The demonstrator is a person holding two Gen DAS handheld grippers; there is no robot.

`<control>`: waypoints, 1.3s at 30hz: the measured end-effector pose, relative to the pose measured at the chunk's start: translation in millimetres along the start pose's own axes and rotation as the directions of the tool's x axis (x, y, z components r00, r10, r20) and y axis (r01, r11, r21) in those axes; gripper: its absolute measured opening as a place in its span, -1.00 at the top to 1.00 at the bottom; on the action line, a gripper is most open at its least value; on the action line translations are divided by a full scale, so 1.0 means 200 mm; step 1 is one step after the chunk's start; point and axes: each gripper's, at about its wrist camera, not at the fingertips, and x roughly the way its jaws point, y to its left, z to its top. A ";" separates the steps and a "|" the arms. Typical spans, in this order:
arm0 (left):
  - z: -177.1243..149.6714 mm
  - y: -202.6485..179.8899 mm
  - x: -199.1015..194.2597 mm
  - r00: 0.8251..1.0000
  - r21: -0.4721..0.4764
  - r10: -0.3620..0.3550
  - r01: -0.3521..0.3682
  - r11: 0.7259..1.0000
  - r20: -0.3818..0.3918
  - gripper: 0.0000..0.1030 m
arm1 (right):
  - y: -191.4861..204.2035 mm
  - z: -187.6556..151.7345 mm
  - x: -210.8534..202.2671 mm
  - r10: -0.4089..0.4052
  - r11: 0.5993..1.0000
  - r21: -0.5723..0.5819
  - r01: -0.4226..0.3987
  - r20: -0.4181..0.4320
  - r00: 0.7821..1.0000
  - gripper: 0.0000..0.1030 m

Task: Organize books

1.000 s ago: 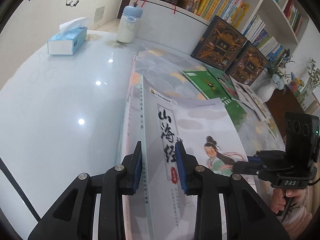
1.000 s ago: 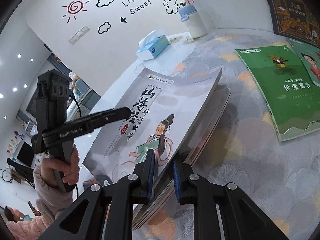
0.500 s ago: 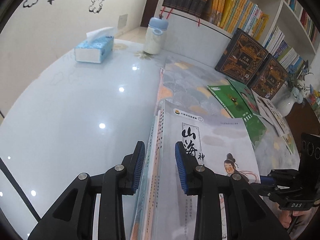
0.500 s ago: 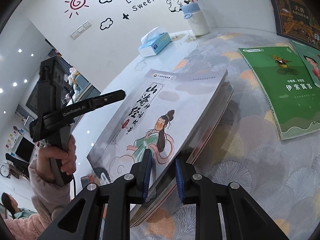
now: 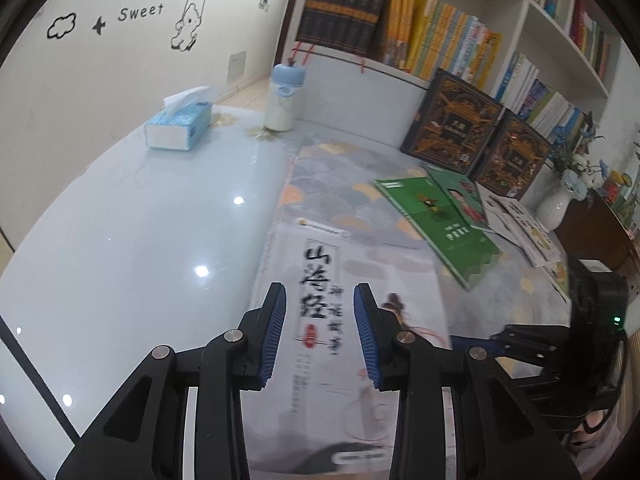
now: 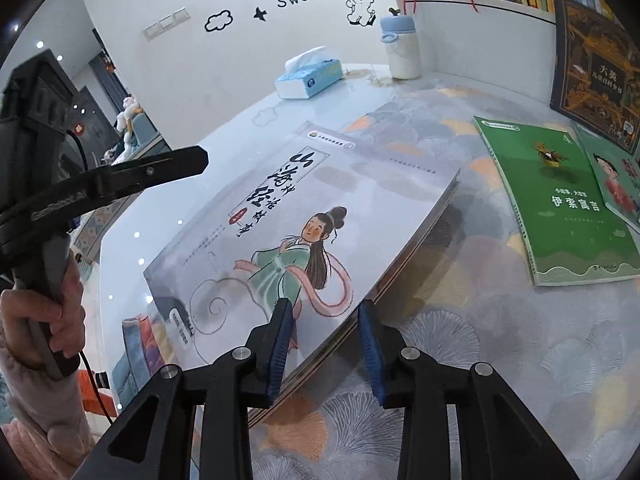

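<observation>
Books lie in a short stack on the patterned mat, and the top one, a grey storybook with a long-haired figure in green on its cover, is turned slightly askew to the mat's edge. Beneath it only the fanned page edges of the lower books show along the right side, so their covers and number cannot be told. The right gripper stands with its jaws spread apart over the stack's near corner, gripping nothing; whether its pads touch the cover is hard to say. The left gripper is likewise parted above the storybook's title column, its blue pads clear of any hold. In the left wrist view the lower part of the cover is blurred and cut off behind the black fingers.

To the right on the mat a green book lies flat, overlapped at its far side by a second green cover, which the frame edge crops. Two dark ornate volumes lean against the white shelf base. Beyond the mat, on the glossy pale table, sit a blue tissue box and a white bottle with a blue cap. A bookshelf packed with spines rises behind, beside a wall carrying cartoon decals.
</observation>
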 end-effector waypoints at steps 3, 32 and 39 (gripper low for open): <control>-0.01 -0.05 -0.01 1.000 0.005 -0.013 0.013 1.000 0.003 0.36 | -0.04 0.01 0.01 0.036 0.999 0.011 -0.036 -0.010 0.999 0.36; -0.13 -0.99 0.50 0.969 0.116 -0.203 0.220 0.969 -0.143 0.29 | -1.24 -0.52 -0.65 -0.080 0.865 0.501 0.037 0.065 0.995 0.21; -0.13 -1.06 0.68 0.974 0.075 -0.129 0.145 0.987 -0.184 0.29 | -1.32 -0.43 -0.59 0.005 0.847 0.526 -0.071 0.126 0.992 -0.03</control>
